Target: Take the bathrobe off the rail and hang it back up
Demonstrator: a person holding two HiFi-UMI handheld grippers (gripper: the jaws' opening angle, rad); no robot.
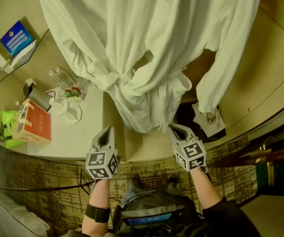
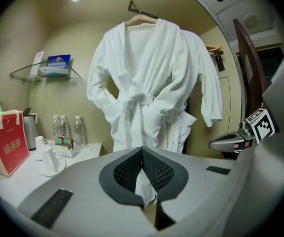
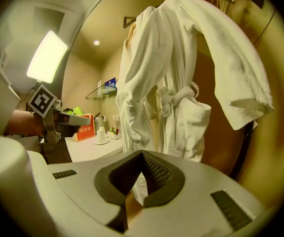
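Note:
A white bathrobe (image 1: 147, 38) hangs in front of me, its belt tied at the waist. In the left gripper view the bathrobe (image 2: 149, 83) is on a wooden hanger (image 2: 141, 18) high on the wall. Both grippers are low, short of the robe's hem and apart from it. My left gripper (image 1: 105, 131) is shut with nothing in it, and its jaws (image 2: 142, 151) meet at the tips. The right gripper (image 1: 174, 128) is also shut and empty, pointing at the bathrobe (image 3: 171, 83) from its right side, jaws (image 3: 142, 154) closed.
A white counter (image 1: 90, 132) at left carries water bottles (image 2: 68, 128), white cups (image 2: 48, 158), a kettle (image 1: 37, 97) and a red paper bag (image 1: 32, 122). A glass shelf (image 2: 46, 74) with a blue box is on the wall. A dark wooden wardrobe edge (image 2: 248, 78) stands right.

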